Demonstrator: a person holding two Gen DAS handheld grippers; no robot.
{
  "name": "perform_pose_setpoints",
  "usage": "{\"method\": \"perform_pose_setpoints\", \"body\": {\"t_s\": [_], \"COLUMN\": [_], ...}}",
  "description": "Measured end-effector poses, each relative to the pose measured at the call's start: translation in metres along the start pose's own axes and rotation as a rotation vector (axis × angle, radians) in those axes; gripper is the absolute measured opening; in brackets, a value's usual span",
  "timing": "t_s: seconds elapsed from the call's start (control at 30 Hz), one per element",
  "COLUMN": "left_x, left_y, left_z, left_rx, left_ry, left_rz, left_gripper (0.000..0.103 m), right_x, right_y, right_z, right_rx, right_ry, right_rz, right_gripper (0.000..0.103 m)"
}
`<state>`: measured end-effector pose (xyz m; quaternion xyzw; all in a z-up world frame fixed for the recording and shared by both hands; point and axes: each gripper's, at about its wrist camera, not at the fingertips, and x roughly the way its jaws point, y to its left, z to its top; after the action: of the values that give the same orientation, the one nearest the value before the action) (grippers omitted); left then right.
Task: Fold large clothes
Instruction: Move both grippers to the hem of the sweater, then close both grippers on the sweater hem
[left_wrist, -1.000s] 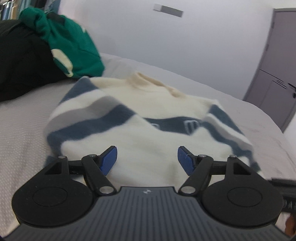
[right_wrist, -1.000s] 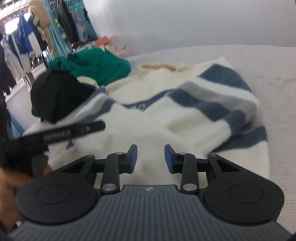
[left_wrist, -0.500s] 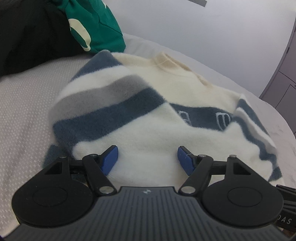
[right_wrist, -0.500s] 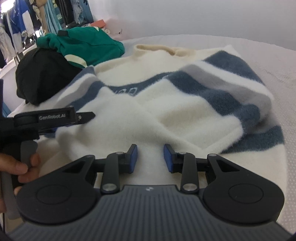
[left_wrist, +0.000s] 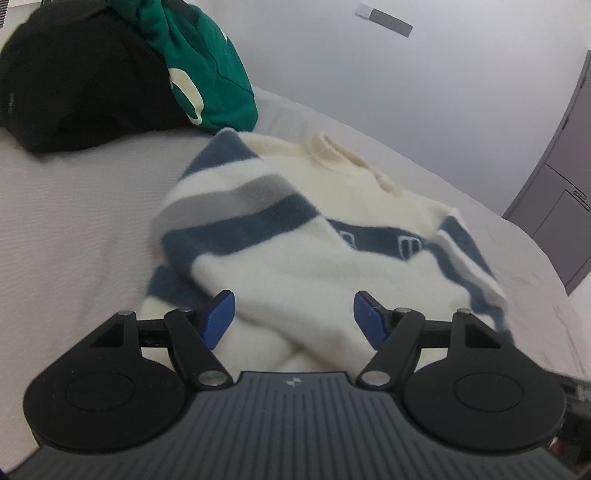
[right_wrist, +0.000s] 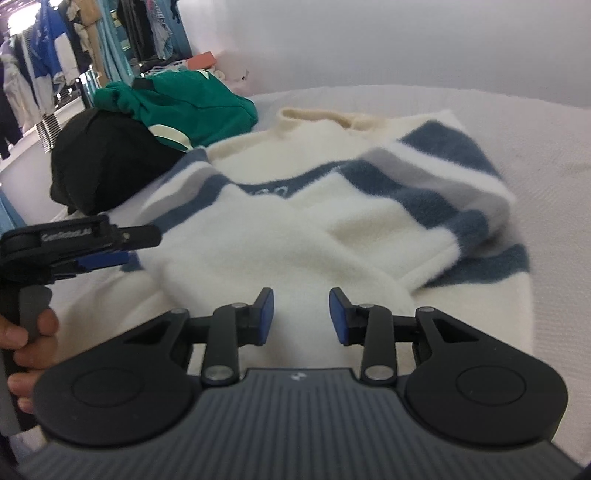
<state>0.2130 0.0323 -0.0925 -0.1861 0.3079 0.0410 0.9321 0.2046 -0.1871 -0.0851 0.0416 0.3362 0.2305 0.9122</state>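
A cream fleece sweater (left_wrist: 314, 243) with navy and grey stripes lies on the pale bed, both sleeves folded in over its chest, collar at the far end. It also shows in the right wrist view (right_wrist: 295, 229). My left gripper (left_wrist: 294, 314) is open and empty, just above the sweater's near hem. My right gripper (right_wrist: 301, 316) is partly open and empty, over the near hem too. The left gripper also shows in the right wrist view (right_wrist: 107, 247), held by a hand at the sweater's left side.
A black garment (left_wrist: 81, 81) and a green one (left_wrist: 207, 74) are piled at the far left of the bed (left_wrist: 74, 229). A grey cabinet (left_wrist: 561, 184) stands at the right. Hanging clothes (right_wrist: 48, 66) fill the far left in the right wrist view.
Both grippers have drawn back a little toward the near hem and tilted. Their jaws have kept the same opening. The sweater has not moved.
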Motion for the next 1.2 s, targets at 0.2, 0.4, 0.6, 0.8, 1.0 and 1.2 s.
{"method": "perform_pose_setpoints", "body": {"t_s": [0.2, 0.4, 0.6, 0.8, 1.0, 1.2], "left_x": [-0.059, -0.100, -0.121, -0.128, -0.119, -0.104], "left_y": [-0.004, 0.010, 0.037, 0.074, 0.094, 0.108], "left_z": [-0.019, -0.051, -0.066, -0.077, -0.081, -0.084], "left_rx": [0.061, 0.042, -0.065, -0.245, -0.356, -0.449], "left_ry": [-0.005, 0.069, 0.130, 0.168, 0.205, 0.256], "left_rz": [0.014, 0.051, 0.098, 0.134, 0.140, 0.104], "left_gripper": [0.076, 0.076, 0.076, 0.076, 0.076, 0.077], "right_x": [-0.044, -0.082, -0.094, -0.086, -0.067, -0.046], "right_y": [0.002, -0.010, -0.026, -0.050, -0.079, -0.080], "right_z": [-0.005, -0.016, -0.024, -0.032, -0.044, -0.052], "right_rx": [0.062, 0.079, 0.124, 0.212, 0.376, 0.441], "right_ry": [0.041, 0.122, 0.225, 0.272, 0.328, 0.392], "right_rz": [0.021, -0.005, -0.036, -0.106, -0.112, -0.030], "right_gripper": [0.037, 0.037, 0.043, 0.078, 0.080, 0.080]}}
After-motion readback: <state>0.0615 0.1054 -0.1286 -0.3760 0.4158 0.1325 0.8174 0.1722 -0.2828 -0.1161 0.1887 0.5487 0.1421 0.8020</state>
